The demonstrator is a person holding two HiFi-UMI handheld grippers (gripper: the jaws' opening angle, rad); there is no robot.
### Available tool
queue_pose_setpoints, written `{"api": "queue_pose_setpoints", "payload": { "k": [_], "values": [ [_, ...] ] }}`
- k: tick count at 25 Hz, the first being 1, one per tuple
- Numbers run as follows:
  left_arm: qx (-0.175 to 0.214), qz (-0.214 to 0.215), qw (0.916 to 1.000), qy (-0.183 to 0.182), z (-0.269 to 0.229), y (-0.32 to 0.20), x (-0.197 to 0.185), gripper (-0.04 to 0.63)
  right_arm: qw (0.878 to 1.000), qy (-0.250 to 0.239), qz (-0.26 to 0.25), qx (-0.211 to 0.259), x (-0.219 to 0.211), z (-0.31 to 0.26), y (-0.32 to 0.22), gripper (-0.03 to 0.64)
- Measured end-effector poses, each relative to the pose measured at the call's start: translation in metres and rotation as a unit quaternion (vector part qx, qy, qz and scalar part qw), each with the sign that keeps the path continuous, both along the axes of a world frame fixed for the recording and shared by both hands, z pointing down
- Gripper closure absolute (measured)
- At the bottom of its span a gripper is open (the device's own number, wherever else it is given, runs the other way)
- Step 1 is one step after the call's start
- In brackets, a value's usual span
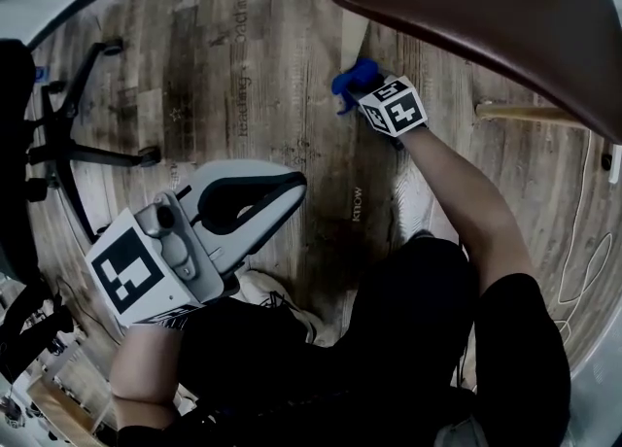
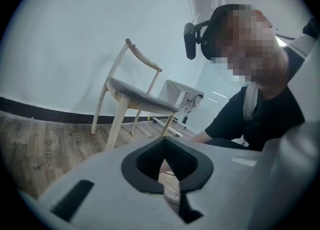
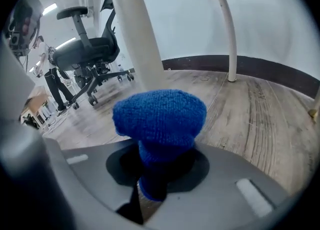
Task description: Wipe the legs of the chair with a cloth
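The wooden chair's brown seat (image 1: 466, 17) fills the top right of the head view, with a pale leg (image 1: 352, 37) below it. My right gripper (image 1: 374, 95) reaches to that leg, shut on a bunched blue cloth (image 1: 352, 81). In the right gripper view the cloth (image 3: 160, 119) bulges out of the right gripper (image 3: 160, 174), right at the thick pale leg (image 3: 137, 39); whether they touch is hidden. My left gripper (image 1: 292, 188) hangs near the person's lap, shut and holding nothing. The left gripper (image 2: 170, 184) looks back at the whole chair (image 2: 135, 94).
A black office chair (image 1: 78, 144) on casters stands on the wooden floor at left, also the office chair (image 3: 87, 54). Another chair leg (image 3: 227, 34) stands further back, and a wooden rail (image 1: 530, 113) at right. Cables (image 1: 583, 241) lie at the right; a white box (image 2: 182, 96) sits by the wall.
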State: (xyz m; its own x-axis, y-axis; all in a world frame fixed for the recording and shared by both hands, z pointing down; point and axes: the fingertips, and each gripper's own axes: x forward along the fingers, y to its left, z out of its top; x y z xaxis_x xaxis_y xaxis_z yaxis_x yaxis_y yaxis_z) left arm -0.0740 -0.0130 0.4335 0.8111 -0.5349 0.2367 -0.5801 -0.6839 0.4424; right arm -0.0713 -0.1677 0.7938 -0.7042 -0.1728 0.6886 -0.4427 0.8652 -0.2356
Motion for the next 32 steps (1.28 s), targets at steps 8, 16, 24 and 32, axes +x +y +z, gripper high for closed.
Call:
{"api": "queue_pose_setpoints", "payload": {
  "k": [8,16,24,32],
  "values": [
    [0.016,0.003,0.9998,0.013,-0.012,-0.003,0.005,0.595,0.998,-0.04,0.043,-0.014,0.003,-0.031,-0.014,0.528],
    [0.03,0.017,0.9993,0.017,-0.019,-0.004,0.01,0.595,0.995,-0.085,0.05,0.009,-0.005,-0.105,-0.015,0.528],
    [0.054,0.028,0.9979,0.022,-0.032,-0.005,0.015,0.595,0.982,-0.167,0.059,0.057,-0.011,-0.218,-0.014,0.528],
    [0.064,0.037,0.997,0.025,-0.035,-0.003,0.018,0.595,0.954,-0.281,0.075,0.078,-0.015,-0.324,0.0,0.529]
  ]
}}
